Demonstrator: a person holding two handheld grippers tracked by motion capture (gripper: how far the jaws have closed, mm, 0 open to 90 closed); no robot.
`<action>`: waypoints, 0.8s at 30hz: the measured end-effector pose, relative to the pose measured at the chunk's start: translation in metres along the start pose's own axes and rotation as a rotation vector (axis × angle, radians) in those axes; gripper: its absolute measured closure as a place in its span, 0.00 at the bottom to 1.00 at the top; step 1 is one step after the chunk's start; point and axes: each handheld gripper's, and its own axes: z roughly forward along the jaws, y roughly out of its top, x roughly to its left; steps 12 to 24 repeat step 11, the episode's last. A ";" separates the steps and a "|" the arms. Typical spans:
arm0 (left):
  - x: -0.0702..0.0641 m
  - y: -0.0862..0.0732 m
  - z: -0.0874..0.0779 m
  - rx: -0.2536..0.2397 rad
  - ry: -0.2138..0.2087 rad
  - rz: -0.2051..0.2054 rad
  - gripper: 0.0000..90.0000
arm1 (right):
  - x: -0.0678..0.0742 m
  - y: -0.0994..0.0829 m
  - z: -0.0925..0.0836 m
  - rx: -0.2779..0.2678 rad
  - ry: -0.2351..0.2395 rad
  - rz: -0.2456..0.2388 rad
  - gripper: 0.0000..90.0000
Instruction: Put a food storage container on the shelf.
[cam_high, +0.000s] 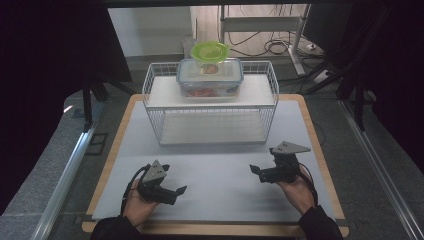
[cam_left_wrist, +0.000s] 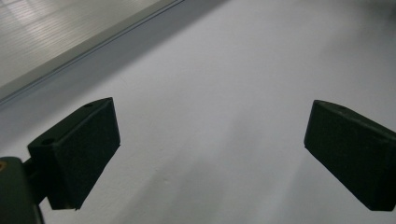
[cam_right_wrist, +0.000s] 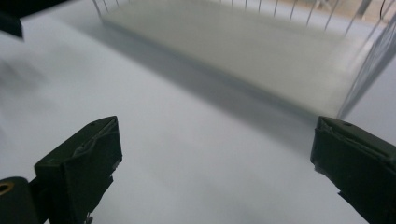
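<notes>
A white wire rack (cam_high: 210, 102) stands at the back middle of the white mat (cam_high: 215, 175). On its top shelf sits a clear box with a blue-rimmed lid (cam_high: 210, 77), and a round tub with a green lid (cam_high: 210, 51) rests on that box. My left gripper (cam_high: 174, 186) lies low at the front left, held in a hand, jaws wide apart and empty (cam_left_wrist: 210, 149). My right gripper (cam_high: 257, 174) is at the front right in the other hand, jaws also wide apart with nothing between them (cam_right_wrist: 215, 163). It faces the rack's lower shelf (cam_right_wrist: 233, 42).
The mat lies on a wooden-edged table (cam_high: 320, 150). The rack's wire side (cam_right_wrist: 364, 70) rises close ahead of my right gripper. Dark floor, metal rails and cables surround the table.
</notes>
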 end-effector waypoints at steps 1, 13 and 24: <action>0.000 0.000 0.000 0.001 0.002 -0.001 0.04 | 0.000 -0.006 0.001 0.016 -0.005 0.002 0.02; 0.000 0.000 0.002 -0.001 0.013 0.005 0.03 | 0.000 -0.030 0.010 0.109 -0.012 0.018 0.02; 0.000 0.000 0.002 -0.001 0.013 0.005 0.03 | 0.000 -0.030 0.010 0.109 -0.012 0.018 0.02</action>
